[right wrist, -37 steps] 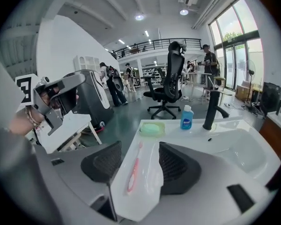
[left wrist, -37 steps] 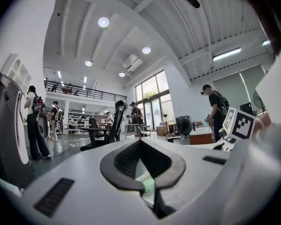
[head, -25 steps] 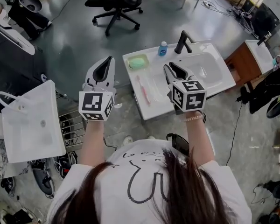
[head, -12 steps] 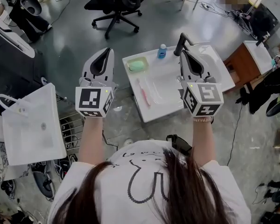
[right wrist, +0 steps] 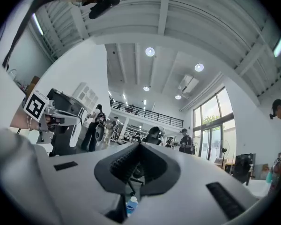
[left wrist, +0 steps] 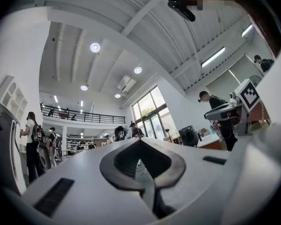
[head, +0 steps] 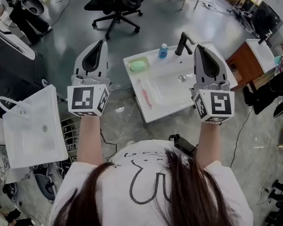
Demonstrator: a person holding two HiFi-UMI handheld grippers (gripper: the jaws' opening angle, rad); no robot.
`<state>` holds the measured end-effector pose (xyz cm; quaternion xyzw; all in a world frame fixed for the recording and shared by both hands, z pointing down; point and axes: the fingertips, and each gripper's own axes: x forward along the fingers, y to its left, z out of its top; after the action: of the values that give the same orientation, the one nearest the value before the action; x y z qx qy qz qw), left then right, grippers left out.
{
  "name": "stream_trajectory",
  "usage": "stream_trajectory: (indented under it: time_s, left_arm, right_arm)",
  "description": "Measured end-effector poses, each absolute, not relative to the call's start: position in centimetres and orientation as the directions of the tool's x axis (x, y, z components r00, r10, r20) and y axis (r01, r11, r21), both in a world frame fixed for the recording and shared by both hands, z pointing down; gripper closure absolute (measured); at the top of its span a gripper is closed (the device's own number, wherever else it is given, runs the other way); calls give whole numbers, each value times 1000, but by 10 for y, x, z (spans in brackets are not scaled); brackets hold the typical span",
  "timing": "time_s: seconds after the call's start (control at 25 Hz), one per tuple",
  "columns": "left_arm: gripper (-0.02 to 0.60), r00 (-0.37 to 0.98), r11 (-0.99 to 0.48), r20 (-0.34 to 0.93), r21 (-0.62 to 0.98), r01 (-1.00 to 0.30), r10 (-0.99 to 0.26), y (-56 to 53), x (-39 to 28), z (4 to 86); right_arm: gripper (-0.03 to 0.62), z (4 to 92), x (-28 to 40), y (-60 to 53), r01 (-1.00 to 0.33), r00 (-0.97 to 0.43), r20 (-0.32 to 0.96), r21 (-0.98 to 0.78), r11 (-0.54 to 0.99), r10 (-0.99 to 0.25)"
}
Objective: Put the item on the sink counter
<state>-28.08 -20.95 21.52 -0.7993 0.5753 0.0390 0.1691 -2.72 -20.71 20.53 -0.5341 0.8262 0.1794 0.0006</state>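
The white sink counter [head: 166, 106] stands in front of me in the head view. A pink toothbrush [head: 144, 91] lies on its left part, beside a clear item [head: 156, 89]. Further back are a green soap in its dish [head: 138, 64], a small blue bottle [head: 163, 50] and a black faucet [head: 184, 42]. My right gripper [head: 201, 51] hovers over the basin's right side, shut and empty. My left gripper [head: 96, 53] hangs over the floor left of the counter, also shut with nothing in it. Both gripper views look out level across the hall; the blue bottle [right wrist: 131, 204] shows below the right jaws.
A second white sink [head: 33, 126] stands at the left above a wire rack [head: 74, 126]. A black office chair [head: 118, 4] is beyond the counter. A wooden cabinet [head: 247, 62] sits to the right, with cables on the grey floor. People stand far off in the hall.
My right gripper has shut and moved right, from over the counter's middle to the basin's right side. My left gripper has drifted left and away from the counter.
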Motion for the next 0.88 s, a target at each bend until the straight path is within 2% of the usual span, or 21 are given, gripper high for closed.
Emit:
stream_trajectory:
  time_s: [0.88]
  left_arm:
    - [574,322,-264,-261,-234,-936,-910,-206,-284,213]
  right_arm:
    - [566,216,-24,-205,-893,-415,-183,271,360,-891]
